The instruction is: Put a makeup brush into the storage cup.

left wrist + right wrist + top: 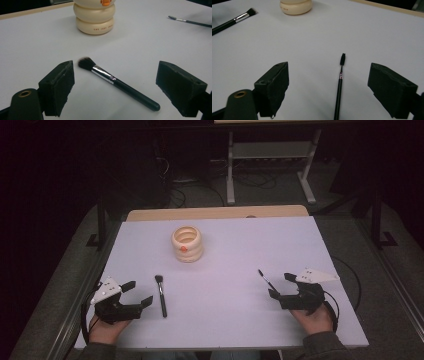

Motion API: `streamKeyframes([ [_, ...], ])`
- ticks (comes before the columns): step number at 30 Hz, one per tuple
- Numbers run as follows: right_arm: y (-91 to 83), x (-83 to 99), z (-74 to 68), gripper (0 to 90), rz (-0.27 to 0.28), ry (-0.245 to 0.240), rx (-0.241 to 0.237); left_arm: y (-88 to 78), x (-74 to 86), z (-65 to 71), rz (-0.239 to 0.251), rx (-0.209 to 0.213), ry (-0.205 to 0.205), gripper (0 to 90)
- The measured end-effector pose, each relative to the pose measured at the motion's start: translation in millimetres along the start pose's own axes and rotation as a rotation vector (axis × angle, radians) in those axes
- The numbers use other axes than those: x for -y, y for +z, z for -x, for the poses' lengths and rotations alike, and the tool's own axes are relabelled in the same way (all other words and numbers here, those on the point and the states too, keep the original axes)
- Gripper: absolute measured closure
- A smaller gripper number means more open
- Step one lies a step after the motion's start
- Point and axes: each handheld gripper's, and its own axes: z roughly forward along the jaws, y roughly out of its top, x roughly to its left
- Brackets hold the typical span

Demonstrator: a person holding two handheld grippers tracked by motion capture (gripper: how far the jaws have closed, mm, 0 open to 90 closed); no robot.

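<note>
Each brush [117,82] lies untouched between open fingers [58,86].

I read this as a lab or recording room, not a home. My white table [310,250] sits on grey carpet [350,240], walls dark all round. At 12 o'clock a bare metal-framed bench [270,155] with loose cables [200,190] on the floor beneath. Black stand legs [100,227] at 10 and 2 o'clock.
</note>
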Motion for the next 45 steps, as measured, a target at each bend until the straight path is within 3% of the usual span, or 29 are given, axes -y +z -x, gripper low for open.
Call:
streamKeyframes([
  [12,-4.8,-3.4,-3.4,16.1,0.019,-0.009,0.001,-1.3,-0.8,4.6,-0.005,-0.005,0.017,15.4],
  [21,-6.3,-5.2,-8.6,19.1,0.027,-0.024,-0.017,-1.5,-0.2,6.6,-0.006,-0.011,0.004,17.1],
  [37,-3.8,-10.5,-23.9,18.7,0.006,-0.072,-0.027,-3.5,-1.3,9.4,-0.002,-0.014,0.008,21.2],
  [45,-0.4,-10.0,-22.9,18.5,-0.008,-0.064,-0.044,2.6,-1.2,9.8,-0.023,-0.019,0.01,22.5],
])
